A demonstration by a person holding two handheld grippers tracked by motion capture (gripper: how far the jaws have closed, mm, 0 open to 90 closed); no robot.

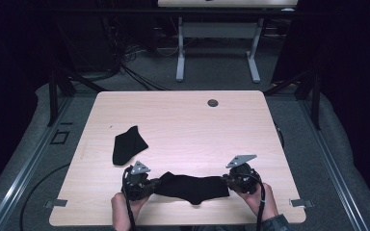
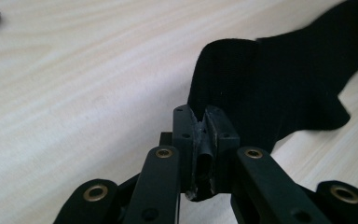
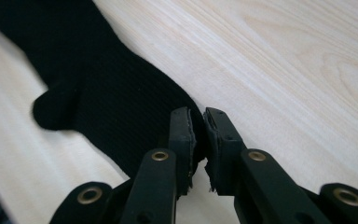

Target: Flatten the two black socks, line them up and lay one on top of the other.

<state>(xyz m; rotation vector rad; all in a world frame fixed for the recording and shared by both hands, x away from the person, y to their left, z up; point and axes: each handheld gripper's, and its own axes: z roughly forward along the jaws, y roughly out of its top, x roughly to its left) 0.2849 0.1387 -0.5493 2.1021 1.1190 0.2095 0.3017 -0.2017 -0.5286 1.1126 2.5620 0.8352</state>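
A black sock is stretched between my two grippers near the front edge of the light wooden table. My left gripper is shut on the sock's left end; in the left gripper view the jaws pinch the fabric at the left gripper's tip. At the sock's right end my right gripper is shut on its edge, with the right gripper's jaws clamped on the cloth. A second black sock lies folded on the table, behind and left of my left gripper.
A round cable hole sits near the table's far edge. Another desk frame stands on the grey floor beyond. Metal rails run along both sides of the table.
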